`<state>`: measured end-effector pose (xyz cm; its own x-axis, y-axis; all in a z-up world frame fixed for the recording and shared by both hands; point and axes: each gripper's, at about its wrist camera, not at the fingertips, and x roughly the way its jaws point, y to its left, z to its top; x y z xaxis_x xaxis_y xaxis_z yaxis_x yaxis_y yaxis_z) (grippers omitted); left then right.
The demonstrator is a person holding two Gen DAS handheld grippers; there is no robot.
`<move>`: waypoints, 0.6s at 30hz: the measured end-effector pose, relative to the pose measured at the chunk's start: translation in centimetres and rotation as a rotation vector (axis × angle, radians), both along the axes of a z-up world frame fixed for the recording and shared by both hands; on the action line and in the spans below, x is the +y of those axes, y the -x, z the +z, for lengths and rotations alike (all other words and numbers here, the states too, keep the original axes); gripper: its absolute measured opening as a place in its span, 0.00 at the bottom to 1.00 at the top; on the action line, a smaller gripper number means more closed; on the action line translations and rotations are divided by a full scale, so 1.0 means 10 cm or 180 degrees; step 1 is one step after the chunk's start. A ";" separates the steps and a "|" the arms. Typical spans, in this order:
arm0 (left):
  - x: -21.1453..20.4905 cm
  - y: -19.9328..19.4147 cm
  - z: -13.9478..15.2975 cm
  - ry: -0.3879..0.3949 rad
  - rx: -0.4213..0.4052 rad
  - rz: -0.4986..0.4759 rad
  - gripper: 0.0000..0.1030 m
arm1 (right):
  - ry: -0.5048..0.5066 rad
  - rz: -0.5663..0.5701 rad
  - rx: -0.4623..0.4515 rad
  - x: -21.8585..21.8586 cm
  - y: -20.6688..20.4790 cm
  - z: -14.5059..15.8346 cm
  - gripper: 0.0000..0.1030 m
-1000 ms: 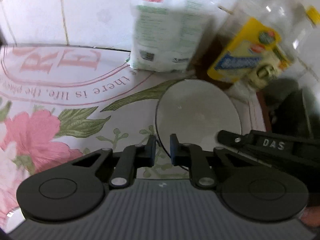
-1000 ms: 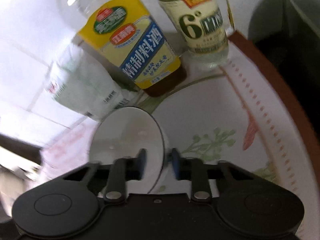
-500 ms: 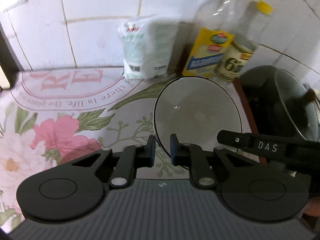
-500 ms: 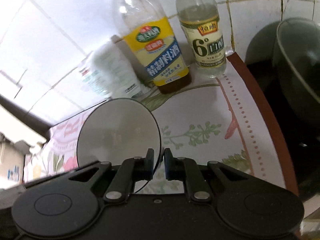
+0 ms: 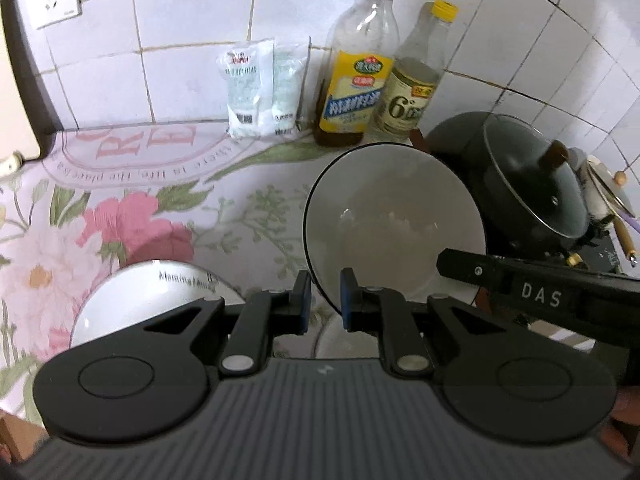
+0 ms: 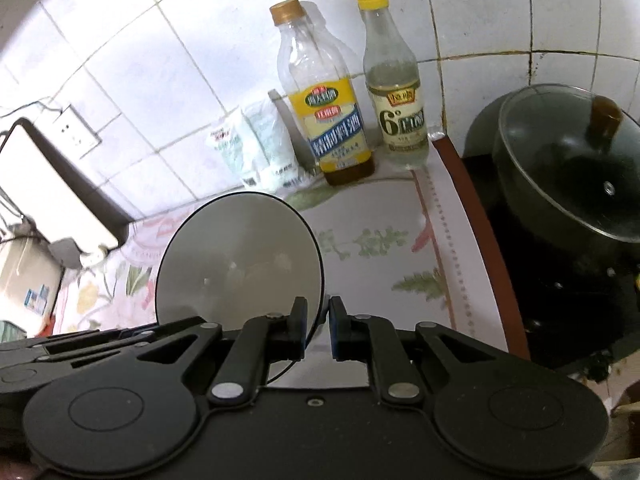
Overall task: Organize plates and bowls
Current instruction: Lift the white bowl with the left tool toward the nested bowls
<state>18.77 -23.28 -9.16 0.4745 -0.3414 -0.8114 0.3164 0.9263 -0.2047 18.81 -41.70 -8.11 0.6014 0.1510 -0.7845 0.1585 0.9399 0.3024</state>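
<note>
Both grippers pinch the same white, dark-rimmed ceramic bowl [image 5: 394, 220], which hangs tilted above the floral-clothed table [image 5: 120, 208]. The left gripper [image 5: 323, 300] closes its fingers on the near-left rim, and the right gripper [image 6: 318, 326] grips the opposite rim. A second white bowl with printed lettering [image 5: 160, 300] rests on the table at lower left, near the left gripper.

The left gripper [image 5: 325, 297] pinches the near rim of a white bowl [image 5: 394, 224], tilted above the floral tablecloth [image 5: 120, 216]. The right gripper [image 5: 460, 262] clamps its opposite rim. Another bowl [image 5: 152, 300] sits below-left.
</note>
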 end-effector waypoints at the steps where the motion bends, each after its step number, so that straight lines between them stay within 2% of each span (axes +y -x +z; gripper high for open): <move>1: 0.01 0.04 0.00 0.0012 0.0003 0.0000 0.13 | 0.0006 0.0006 0.0009 0.00 0.03 0.00 0.15; 9: 0.09 0.35 0.04 0.0065 0.0003 0.0024 0.13 | 0.0027 0.0047 0.0048 0.04 0.33 0.01 0.15; 18: 0.08 0.54 -0.01 0.0003 0.0057 -0.0003 0.12 | 0.0150 0.0096 0.0084 0.12 0.57 -0.02 0.15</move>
<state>13.40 -22.46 -9.28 0.4595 -0.3426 -0.8195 0.3135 0.9258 -0.2112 13.12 -40.50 -8.36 0.5762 0.1313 -0.8067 0.1373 0.9575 0.2538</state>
